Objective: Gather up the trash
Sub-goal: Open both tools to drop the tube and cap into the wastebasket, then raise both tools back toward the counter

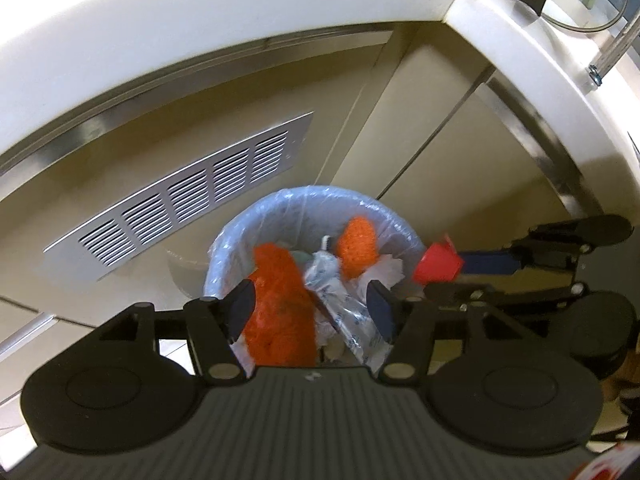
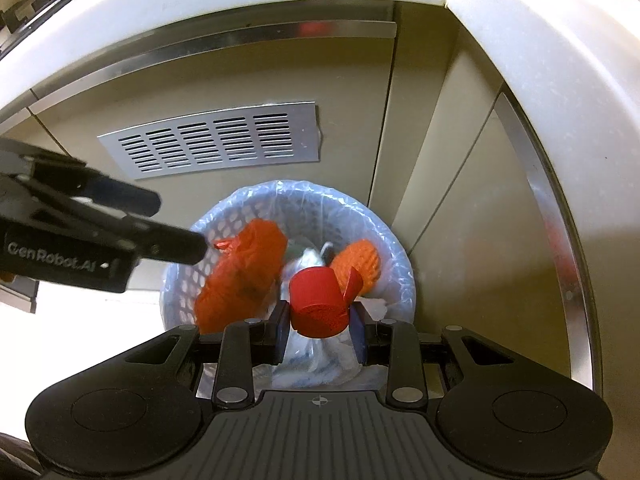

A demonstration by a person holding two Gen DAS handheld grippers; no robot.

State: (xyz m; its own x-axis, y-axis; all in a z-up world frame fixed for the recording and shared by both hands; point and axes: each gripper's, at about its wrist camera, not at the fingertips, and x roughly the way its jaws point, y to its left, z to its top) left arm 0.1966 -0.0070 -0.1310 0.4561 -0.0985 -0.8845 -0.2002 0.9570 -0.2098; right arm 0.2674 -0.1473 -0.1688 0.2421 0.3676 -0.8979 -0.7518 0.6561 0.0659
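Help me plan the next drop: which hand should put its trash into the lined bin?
Right. The right tool is shut on a red cap, held over the lined bin. The left tool is open with nothing gripped; the orange mesh bag is below it.

A round white mesh waste basket, lined with a clear plastic bag, stood on the floor in the corner. Inside lay two orange net bags, crumpled clear wrappers and white paper. A small red plastic cap with a hinged flap hung above the basket's opening.
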